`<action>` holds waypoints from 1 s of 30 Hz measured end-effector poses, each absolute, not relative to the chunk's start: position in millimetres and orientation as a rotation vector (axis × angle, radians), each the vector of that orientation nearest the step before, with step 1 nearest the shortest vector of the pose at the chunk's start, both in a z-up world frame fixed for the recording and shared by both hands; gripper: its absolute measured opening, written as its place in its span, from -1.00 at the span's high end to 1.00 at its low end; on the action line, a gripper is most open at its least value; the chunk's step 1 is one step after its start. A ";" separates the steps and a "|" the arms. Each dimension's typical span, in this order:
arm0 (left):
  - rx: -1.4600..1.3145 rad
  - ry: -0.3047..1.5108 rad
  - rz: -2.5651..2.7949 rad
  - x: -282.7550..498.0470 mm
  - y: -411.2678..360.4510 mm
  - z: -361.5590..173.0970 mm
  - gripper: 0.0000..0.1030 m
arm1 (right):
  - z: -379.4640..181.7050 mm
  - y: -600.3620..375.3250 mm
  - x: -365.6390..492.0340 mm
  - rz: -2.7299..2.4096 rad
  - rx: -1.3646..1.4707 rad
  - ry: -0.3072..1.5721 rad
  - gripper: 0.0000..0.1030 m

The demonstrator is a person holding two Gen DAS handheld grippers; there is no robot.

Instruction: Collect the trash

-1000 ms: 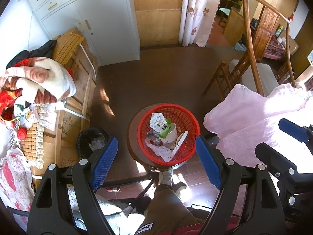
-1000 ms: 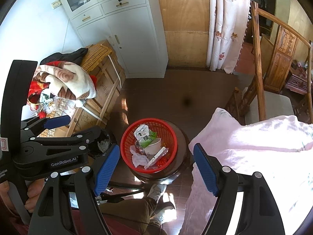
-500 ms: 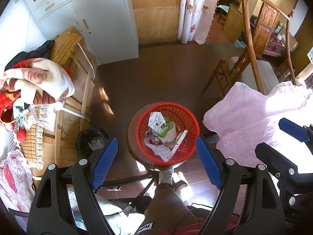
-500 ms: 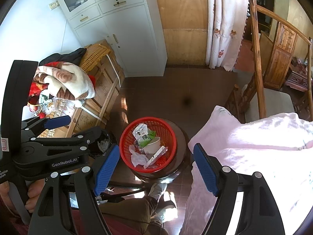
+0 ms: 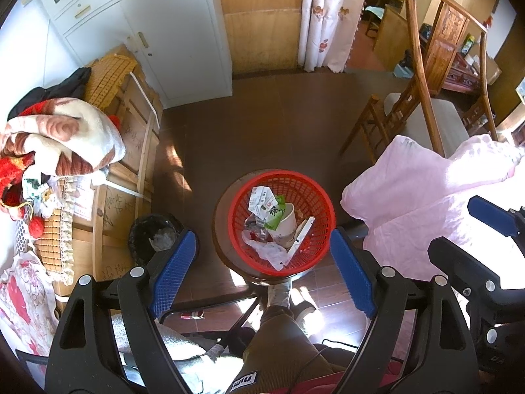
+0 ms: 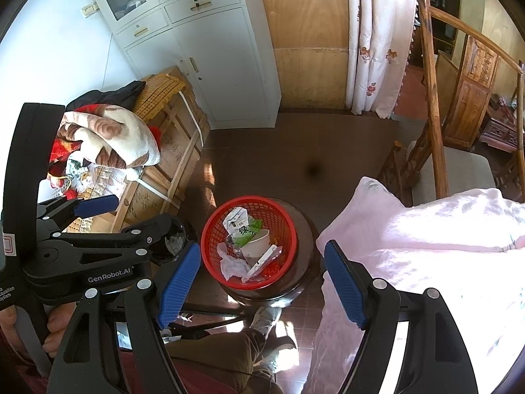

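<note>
A red mesh basket point(image 5: 323, 207) sits on a round dark wooden stool point(image 5: 221, 229). It holds a white paper cup point(image 5: 285, 226), a white carton point(image 5: 261, 198), a green wrapper point(image 5: 274, 211), crumpled plastic point(image 5: 270, 251) and a flat white packet point(image 5: 303, 234). The basket also shows in the right wrist view point(image 6: 210, 229). My left gripper point(image 5: 264, 269) is open and empty, high above the basket. My right gripper point(image 6: 261, 274) is open and empty, also high above it. The left gripper shows at the left of the right wrist view point(image 6: 95, 210).
A black bin point(image 5: 151, 236) with white trash stands left of the stool. Wooden crates point(image 5: 131, 151) with blankets point(image 5: 62, 138) lie at the left. A pink sheet point(image 5: 426, 203) covers the right. A wooden chair point(image 5: 423, 98) and white cabinet point(image 5: 170, 32) stand behind. My leg and shoe point(image 5: 285, 298) are below.
Both cameras have shifted slightly, so the basket sits a little lower and more central in view. Both grippers stay open and empty.
</note>
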State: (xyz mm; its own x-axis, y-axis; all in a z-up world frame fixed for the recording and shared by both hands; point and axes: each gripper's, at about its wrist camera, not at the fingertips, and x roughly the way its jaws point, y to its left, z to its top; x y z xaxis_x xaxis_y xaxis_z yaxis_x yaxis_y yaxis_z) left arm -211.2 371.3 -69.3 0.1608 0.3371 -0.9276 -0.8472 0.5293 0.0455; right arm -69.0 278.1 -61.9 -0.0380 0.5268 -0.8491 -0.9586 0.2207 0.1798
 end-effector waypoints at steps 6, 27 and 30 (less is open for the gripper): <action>-0.564 1.106 0.912 -210.4 371.2 -68.9 -0.58 | -62.2 277.8 -69.3 1.304 -0.562 0.994 -0.49; -0.565 1.108 0.914 -209.9 371.5 -69.0 -0.61 | -61.9 277.8 -67.9 1.305 -0.562 0.998 -0.49; -0.564 1.109 0.913 -209.6 371.6 -68.9 -0.61 | -61.5 278.2 -66.6 1.306 -0.563 0.997 -0.49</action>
State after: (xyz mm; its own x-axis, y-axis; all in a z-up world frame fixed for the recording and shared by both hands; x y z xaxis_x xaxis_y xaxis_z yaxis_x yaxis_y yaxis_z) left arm -209.6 371.6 -68.9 0.1573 0.3360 -0.9286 -0.8470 0.5295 0.0481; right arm -66.6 278.2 -61.5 -0.0426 0.5246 -0.8503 -0.9583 0.2191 0.1832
